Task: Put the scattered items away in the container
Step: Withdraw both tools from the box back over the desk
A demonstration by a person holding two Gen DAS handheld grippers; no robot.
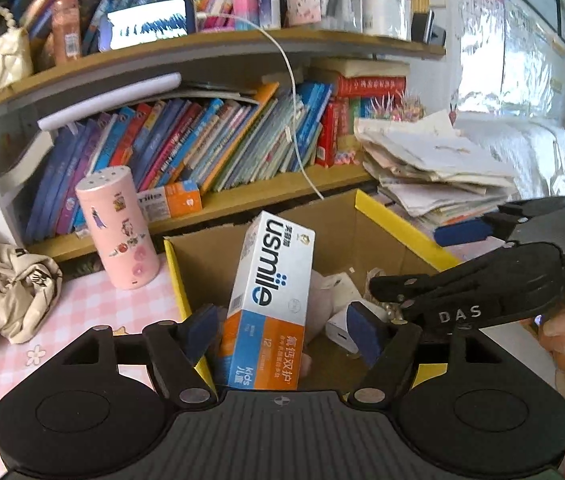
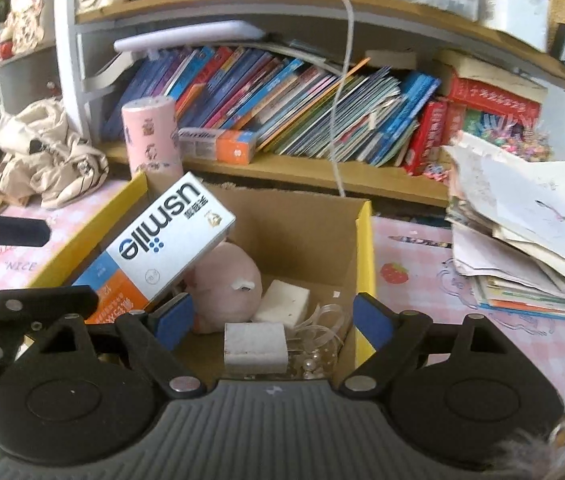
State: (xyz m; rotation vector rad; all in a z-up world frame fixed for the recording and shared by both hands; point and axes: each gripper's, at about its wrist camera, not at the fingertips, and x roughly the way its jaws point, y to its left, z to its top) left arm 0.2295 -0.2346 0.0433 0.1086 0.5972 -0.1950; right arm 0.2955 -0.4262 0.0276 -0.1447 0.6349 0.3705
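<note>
Both grippers have their jaws released, nothing held: left gripper (image 1: 282, 334) straddles the toothpaste box (image 1: 270, 300) with pads clear of it, right gripper (image 2: 272, 320) hangs over the near-right part of the cardboard box (image 2: 364, 248). The toothpaste box leans tilted inside, near end down, far end propped on the pink plush (image 2: 226, 284); two white blocks (image 2: 256, 346) and a clear bead tangle (image 2: 318, 344) lie to its right. Box sits on the pink checked tabletop (image 1: 94, 320), pink canister (image 1: 116, 228) just left, paper stack (image 2: 522, 232) right, bookshelf (image 1: 210, 152) behind.
</note>
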